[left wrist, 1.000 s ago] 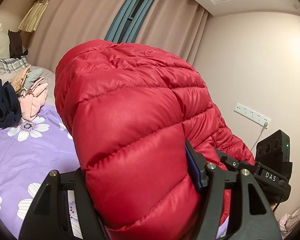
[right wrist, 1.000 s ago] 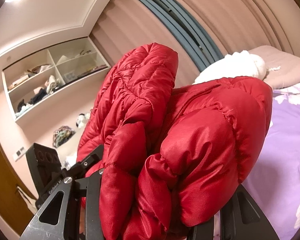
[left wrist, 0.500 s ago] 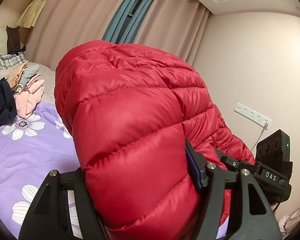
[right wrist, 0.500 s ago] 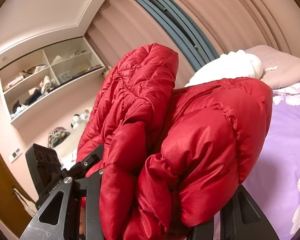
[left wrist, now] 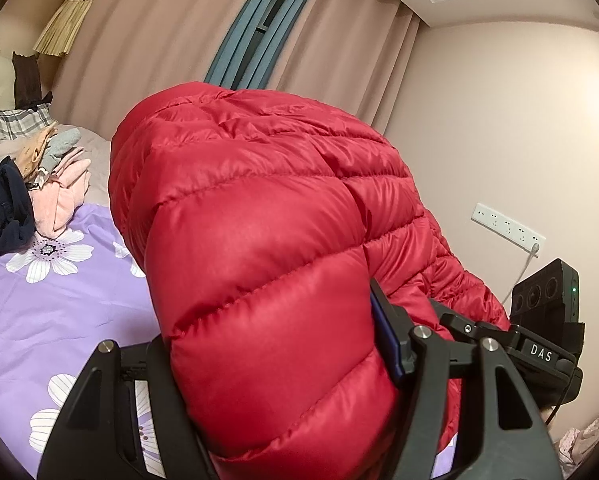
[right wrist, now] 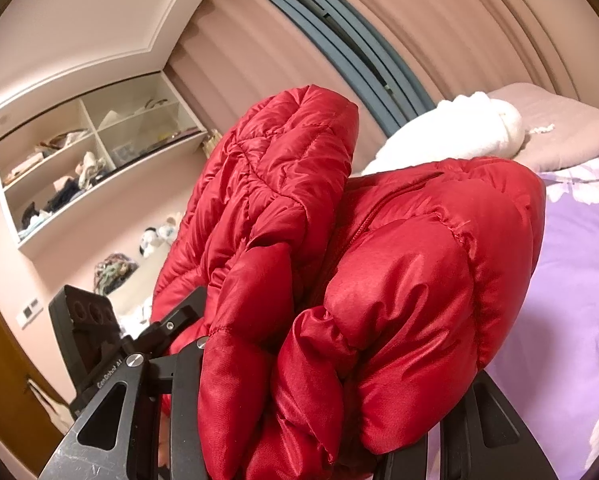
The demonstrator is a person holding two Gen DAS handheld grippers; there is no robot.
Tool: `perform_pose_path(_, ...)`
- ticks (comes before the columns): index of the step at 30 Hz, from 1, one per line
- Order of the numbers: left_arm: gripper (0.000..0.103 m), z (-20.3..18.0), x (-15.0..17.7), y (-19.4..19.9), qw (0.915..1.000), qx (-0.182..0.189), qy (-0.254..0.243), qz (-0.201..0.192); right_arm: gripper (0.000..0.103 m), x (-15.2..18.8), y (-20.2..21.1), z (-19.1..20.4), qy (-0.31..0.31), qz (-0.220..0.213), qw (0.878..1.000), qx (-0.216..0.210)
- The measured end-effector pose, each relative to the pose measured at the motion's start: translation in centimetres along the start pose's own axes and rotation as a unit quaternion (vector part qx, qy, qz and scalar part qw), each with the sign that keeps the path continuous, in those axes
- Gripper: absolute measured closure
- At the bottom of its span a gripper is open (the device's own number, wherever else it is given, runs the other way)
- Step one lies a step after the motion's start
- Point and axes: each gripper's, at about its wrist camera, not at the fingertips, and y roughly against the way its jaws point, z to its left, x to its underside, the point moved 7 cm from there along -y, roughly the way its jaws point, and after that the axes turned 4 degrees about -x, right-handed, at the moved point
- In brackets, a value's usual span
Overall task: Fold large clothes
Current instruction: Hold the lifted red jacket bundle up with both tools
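A red quilted down jacket (left wrist: 259, 240) fills the middle of the left wrist view, bulging up between the fingers of my left gripper (left wrist: 283, 408), which is shut on it. In the right wrist view the same red jacket (right wrist: 399, 280) is bunched in thick folds in my right gripper (right wrist: 319, 432), which is shut on it. Both hold the jacket up above the bed (left wrist: 51, 304). The other gripper shows at each view's edge: the right gripper (left wrist: 539, 344) and the left gripper (right wrist: 111, 344), both part hidden by the jacket.
The bed has a purple flowered sheet (right wrist: 579, 264). A pile of clothes (left wrist: 27, 184) lies at its far left. A white bundle (right wrist: 459, 128) and pink pillow (right wrist: 559, 120) lie near the curtains. Wall shelves (right wrist: 87, 160) and a power strip (left wrist: 507, 228) line the walls.
Both views shift slightly: the clothes pile drifts left then back, and the shelves and bedding slide a little in the right view. The jacket stays gripped the same way.
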Motion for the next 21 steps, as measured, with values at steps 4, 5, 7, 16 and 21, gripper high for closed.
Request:
perform_pose_path(4,0.038,0.0,-0.1,0.4,1.0000,-0.003,-0.001,-0.004,0.058,0.1,-0.5,0.8,0.002,-0.001,1.000,0.002)
perform_pose_path(5,0.038,0.0,-0.1,0.6,1.0000,-0.005,-0.002,-0.006,0.058,0.1,-0.6,1.0,0.003,-0.002,1.000,0.001)
perform_pose_path(7,0.038,0.0,-0.1,0.9,0.9999,-0.010,-0.005,-0.010,0.058,0.2,-0.8,1.2,0.006,0.000,1.000,0.001)
perform_pose_path(16,0.038,0.4,0.0,0.9,0.9998,-0.016,-0.006,-0.012,0.058,0.1,-1.7,0.9,0.013,0.002,1.000,0.005)
perform_pose_path(21,0.038,0.5,0.1,0.6,0.9998,-0.013,-0.004,-0.011,0.058,0.1,-1.7,0.7,0.013,0.002,1.000,0.009)
